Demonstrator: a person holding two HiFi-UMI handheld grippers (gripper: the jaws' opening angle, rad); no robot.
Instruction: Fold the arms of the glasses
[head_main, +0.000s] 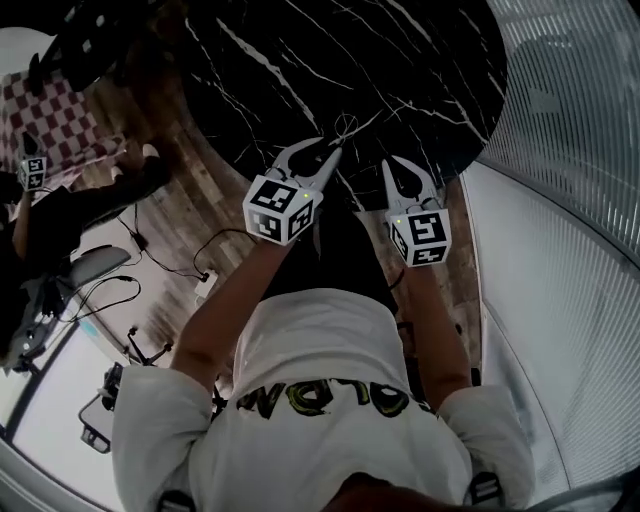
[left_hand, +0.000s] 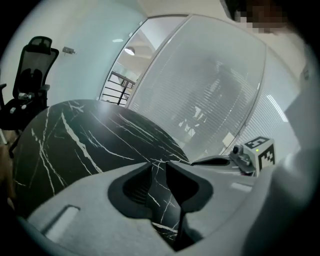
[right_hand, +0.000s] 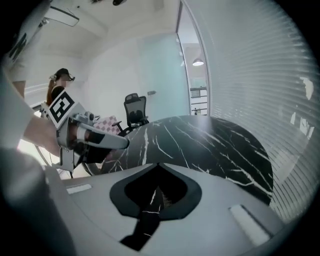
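Observation:
No glasses show clearly in any view. A thin pale loop (head_main: 345, 125) lies on the black marble table (head_main: 400, 70) just past my left gripper; I cannot tell whether it is a wire frame or a vein in the stone. My left gripper (head_main: 328, 150) hovers over the table's near edge, its tips a narrow gap apart with nothing between them (left_hand: 158, 165). Beside it on the right, my right gripper (head_main: 398, 162) has its tips touching and holds nothing (right_hand: 159, 165). Each gripper shows in the other's view: the left gripper (right_hand: 95, 140) and the right gripper (left_hand: 225, 161).
A curved glass wall with blinds (head_main: 570, 200) runs close along the table's right side. A black office chair (left_hand: 30, 85) stands beyond the table's far left. A person (right_hand: 57, 85) stands in the background. Cables (head_main: 150, 260) and a checkered rug (head_main: 60, 115) lie on the wooden floor.

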